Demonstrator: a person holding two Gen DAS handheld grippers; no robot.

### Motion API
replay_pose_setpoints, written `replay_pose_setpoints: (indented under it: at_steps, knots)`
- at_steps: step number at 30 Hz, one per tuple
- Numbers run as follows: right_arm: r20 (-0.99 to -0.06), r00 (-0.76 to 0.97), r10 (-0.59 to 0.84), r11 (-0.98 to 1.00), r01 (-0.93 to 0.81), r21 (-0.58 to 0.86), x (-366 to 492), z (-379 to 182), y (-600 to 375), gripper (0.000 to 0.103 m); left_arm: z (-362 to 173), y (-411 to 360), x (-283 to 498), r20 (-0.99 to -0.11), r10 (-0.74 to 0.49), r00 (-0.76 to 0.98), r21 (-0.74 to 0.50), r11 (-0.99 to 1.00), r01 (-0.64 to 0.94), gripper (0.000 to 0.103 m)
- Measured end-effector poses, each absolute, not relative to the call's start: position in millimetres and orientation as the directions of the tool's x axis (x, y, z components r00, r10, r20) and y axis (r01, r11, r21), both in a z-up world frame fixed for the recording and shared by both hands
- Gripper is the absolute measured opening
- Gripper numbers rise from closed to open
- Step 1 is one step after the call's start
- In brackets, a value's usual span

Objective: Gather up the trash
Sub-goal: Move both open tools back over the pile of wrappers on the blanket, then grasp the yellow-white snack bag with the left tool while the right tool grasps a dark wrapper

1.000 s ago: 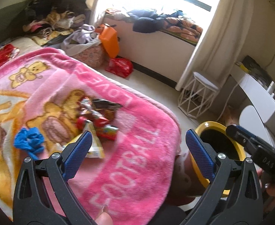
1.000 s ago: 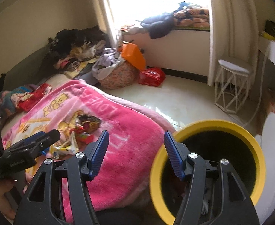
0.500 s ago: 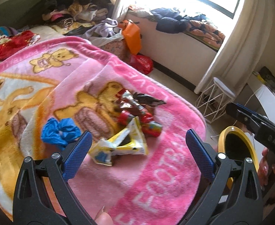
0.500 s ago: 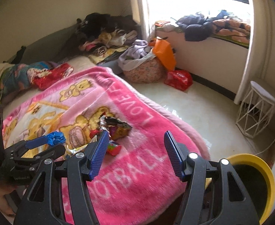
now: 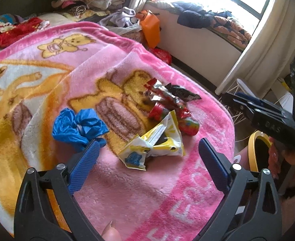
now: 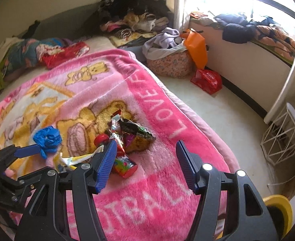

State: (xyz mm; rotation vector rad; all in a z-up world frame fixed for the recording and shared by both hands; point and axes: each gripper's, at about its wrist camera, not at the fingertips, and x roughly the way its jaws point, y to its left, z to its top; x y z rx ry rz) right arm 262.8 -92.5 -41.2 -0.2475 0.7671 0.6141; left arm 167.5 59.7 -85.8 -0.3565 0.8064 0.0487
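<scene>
The yellow and white snack wrapper [image 5: 157, 146] lies crumpled on the pink fleece blanket [image 5: 127, 190], at the near edge of a small heap of trash. Just behind it are red candy wrappers [image 5: 173, 112], a silver foil piece and a dark torn packet [image 5: 183, 94]; a crumpled blue plastic bag [image 5: 77, 126] lies a little to the left, apart from the heap.

Compared with 1 second ago, both cameras have swung from the yellow-rimmed trash bin [image 6: 278, 206] toward the bed. The bin then filled the right wrist view; now only a part of its rim shows at the far right, low beside the bed. I judge that the approach to the next piece of trash is now in progress and no item is yet taken.

The left gripper [image 5: 147, 160] is spread wide and holds nothing. In its view the yellow and white wrapper sits between the 2 blue pads, slightly ahead of the tips, and the left pad [image 5: 85, 162] is near the blue bag. Whether the pads touch the blanket, I cannot tell.

The right gripper [image 6: 145, 160] is also spread wide and empty. The heap is just beside its left pad [image 6: 105, 164], not between the fingers, so it is aimed more at the bare blanket.
</scene>
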Motion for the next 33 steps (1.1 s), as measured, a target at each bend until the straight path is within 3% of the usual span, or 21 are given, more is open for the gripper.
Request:
replay_pose_setpoints:
  at_steps: [12,24,26,28,30,33]
  knots:
    - [-0.76,0.524,0.383,0.762,-0.645,-0.061,299,-69,-67,0.059,-110,61,175,-0.744,-0.131,0.656,-0.315,0.934,-0.171,0.071]
    - [-0.79,0.479,0.383,0.676,-0.728,-0.113,314,-88,-46,0.058,-125,56,185,-0.764,-0.14,0.63,-0.312,0.935,-0.17,0.069]
    - [-0.796,0.471,0.38,0.67,-0.734,-0.114,317,-92,-43,0.052,-127,55,187,-0.765,-0.141,0.629,-0.313,0.934,-0.172,0.069]
    - [-0.806,0.446,0.388,0.664,-0.742,-0.09,321,-96,-41,0.04,-128,54,188,-0.766,-0.139,0.628,-0.31,0.935,-0.172,0.068]
    - [-0.819,0.414,0.398,0.667,-0.744,-0.051,324,-102,-42,0.022,-129,53,188,-0.766,-0.138,0.628,-0.31,0.935,-0.173,0.066]
    - [-0.824,0.394,0.406,0.676,-0.737,-0.019,322,-108,-46,0.01,-130,53,190,-0.766,-0.136,0.628,-0.31,0.934,-0.176,0.061]
